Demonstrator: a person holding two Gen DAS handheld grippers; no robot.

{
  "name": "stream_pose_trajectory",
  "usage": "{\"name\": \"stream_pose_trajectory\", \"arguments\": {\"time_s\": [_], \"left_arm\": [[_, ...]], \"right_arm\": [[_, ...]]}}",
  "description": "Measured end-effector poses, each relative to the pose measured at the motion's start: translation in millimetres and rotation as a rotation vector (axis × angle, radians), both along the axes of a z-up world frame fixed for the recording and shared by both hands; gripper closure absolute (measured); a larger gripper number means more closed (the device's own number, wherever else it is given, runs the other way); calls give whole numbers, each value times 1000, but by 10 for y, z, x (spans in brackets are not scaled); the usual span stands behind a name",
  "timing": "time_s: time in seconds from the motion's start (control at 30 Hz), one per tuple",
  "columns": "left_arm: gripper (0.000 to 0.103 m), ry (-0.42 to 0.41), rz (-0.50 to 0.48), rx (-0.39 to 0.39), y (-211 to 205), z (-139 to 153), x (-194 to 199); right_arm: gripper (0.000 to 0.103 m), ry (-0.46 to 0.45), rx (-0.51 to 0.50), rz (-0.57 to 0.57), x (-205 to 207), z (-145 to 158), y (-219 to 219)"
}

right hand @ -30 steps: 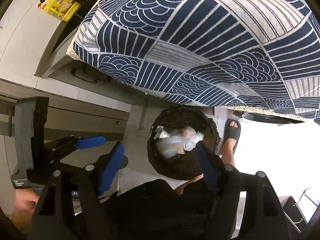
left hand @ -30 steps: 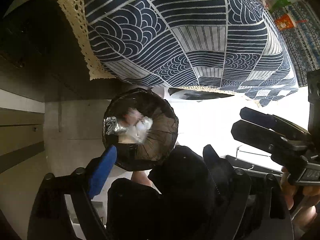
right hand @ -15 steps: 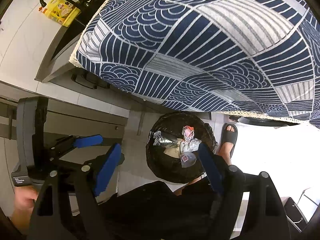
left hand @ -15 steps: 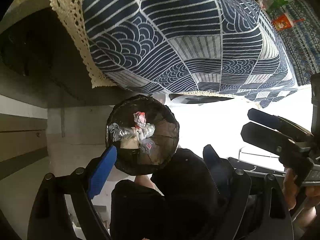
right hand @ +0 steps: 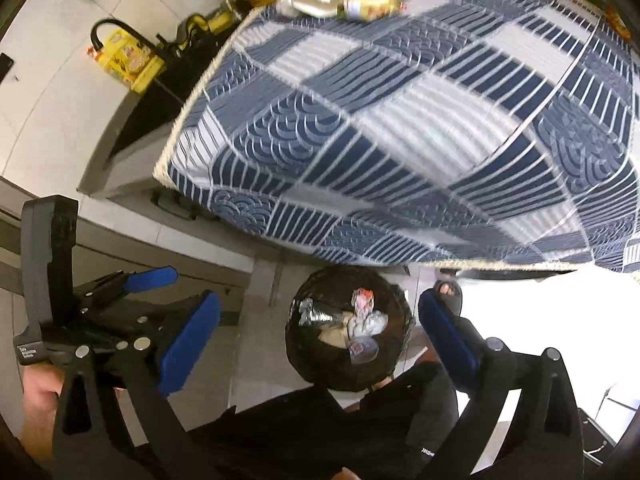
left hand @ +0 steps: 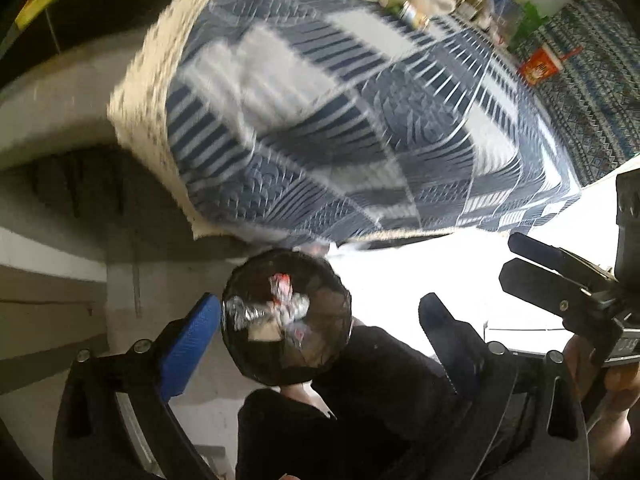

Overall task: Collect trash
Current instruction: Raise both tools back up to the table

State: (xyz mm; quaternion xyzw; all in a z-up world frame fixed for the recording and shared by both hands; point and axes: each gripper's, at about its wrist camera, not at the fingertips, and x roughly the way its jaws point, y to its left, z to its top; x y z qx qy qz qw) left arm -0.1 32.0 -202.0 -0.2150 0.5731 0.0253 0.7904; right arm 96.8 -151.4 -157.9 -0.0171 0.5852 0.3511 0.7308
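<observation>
A round black-lined trash bin [left hand: 320,356] stands on the floor under the table edge. In it lie a foil wrapper [right hand: 320,314], a red wrapper [right hand: 362,298], crumpled white paper and a clear plastic lid [right hand: 362,350]. My left gripper [left hand: 320,300] hangs high above the bin, its jaws opening with nothing between them. My right gripper [right hand: 320,300] hangs beside it, its jaws also opening and empty. Each gripper shows in the other's view: the right gripper [left hand: 552,276] at the right edge, the left gripper [right hand: 148,280] at the left.
A table under a blue patterned cloth [right hand: 400,128] overhangs the bin. At its far end lie white cloths and a bottle [right hand: 372,4]; a red cup [left hand: 540,66] stands further off. A person's black trousers and sandalled foot [right hand: 446,292] are by the bin. Grey cabinets [right hand: 120,240] stand to the left.
Both grippers have risen and tilted up, so the bin looks smaller and the tabletop shows. Their jaws have spread wider. The trash, blurred a second ago, now lies still in the bin.
</observation>
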Motion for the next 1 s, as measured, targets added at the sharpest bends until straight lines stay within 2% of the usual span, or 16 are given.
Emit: {"name": "stream_pose_trajectory", "arguments": {"time_s": [0.23, 0.3, 0.4, 0.73, 1.0], "left_arm": [[7, -98, 0, 34, 40, 417, 233], [7, -124, -4, 51, 49, 525, 316], [7, -153, 8, 70, 68, 670, 438], [7, -193, 22, 110, 61, 933, 946], [7, -205, 88, 136, 190, 1004, 1278]], "right_arm": [[5, -179, 18, -32, 232, 415, -94], [5, -240, 70, -48, 311, 539, -164], [5, -309, 65, -21, 456, 686, -158], [5, -304, 94, 26, 1161, 910, -39], [5, -257, 67, 59, 1850, 825, 215]]}}
